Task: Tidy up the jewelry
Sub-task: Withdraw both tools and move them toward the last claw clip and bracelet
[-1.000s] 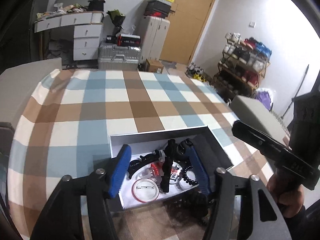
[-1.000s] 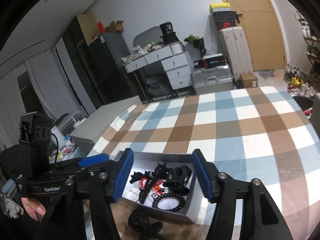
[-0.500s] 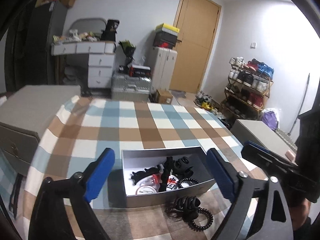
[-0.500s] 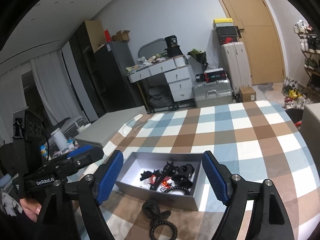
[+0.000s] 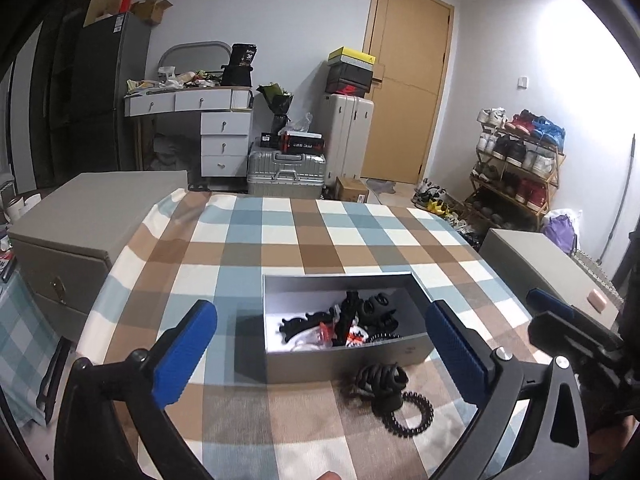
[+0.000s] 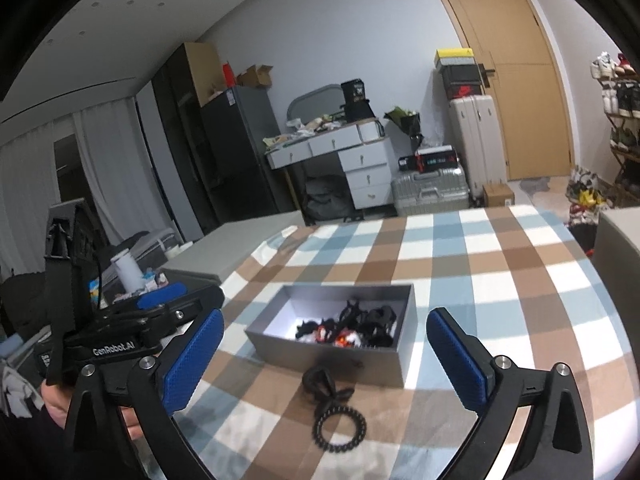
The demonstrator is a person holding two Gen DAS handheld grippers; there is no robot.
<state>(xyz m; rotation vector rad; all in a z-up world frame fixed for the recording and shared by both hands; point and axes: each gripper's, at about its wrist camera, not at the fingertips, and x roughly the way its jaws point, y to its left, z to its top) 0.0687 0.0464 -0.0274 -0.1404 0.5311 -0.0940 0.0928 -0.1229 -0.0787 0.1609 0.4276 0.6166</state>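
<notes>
Hovering above the near edge of the counter (image 5: 280, 240), the left hand-held gripper (image 5: 324, 344) points forward and slightly down, its blue-padded fingers (image 5: 186, 354) spread wide apart with nothing between them. The right hand-held gripper (image 6: 324, 360) is held the same way just beside it, level and aimed across the checked cloth, its fingers (image 6: 456, 354) likewise wide apart and empty. Each gripper shows at the edge of the other's view: the right one enters the left wrist view from the right, and the left one enters the right wrist view from the left, with the person's left hand (image 6: 54, 404) wrapped around its handle.

Ahead of both grippers sits a grey open box (image 5: 344, 356) on the checked cloth. Inside it lies a tangle of jewelry and hair pieces (image 5: 352, 322): black claw clips, a dark beaded loop, and something red and white, piled toward the box's right half. Just in front of the box's near wall, outside it, rest a black coiled hair tie (image 6: 340, 426) and a dark bunched scrunchie (image 6: 318, 382), touching each other. Both lie on the cloth between the box and the grippers, apart from either set of fingers.
</notes>
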